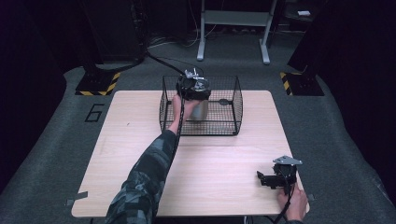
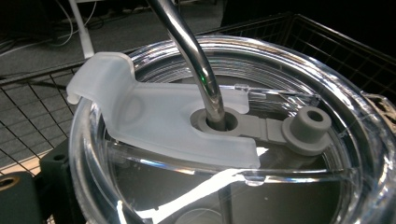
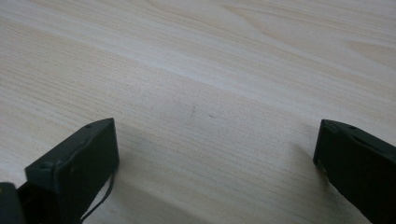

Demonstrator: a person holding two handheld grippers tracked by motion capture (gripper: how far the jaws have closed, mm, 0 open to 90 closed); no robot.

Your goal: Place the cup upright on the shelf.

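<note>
Tumbler (image 1: 200,108) body behind left claw (image 1: 192,87); straw (image 2: 189,46) top cut off.

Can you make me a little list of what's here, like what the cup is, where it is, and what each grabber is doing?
cup: steel tumbler with clear lid and bent metal straw
where: inside the black wire basket at the table's far edge
left gripper: at the tumbler's top; jaws' state unclear
right gripper: jaws open, empty, on the wooden table

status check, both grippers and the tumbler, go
Left gripper on the steel tumbler with clear lid and metal straw, inside the black wire basket. Right gripper open, idle over the pale wooden table. Nothing blocking.
</note>
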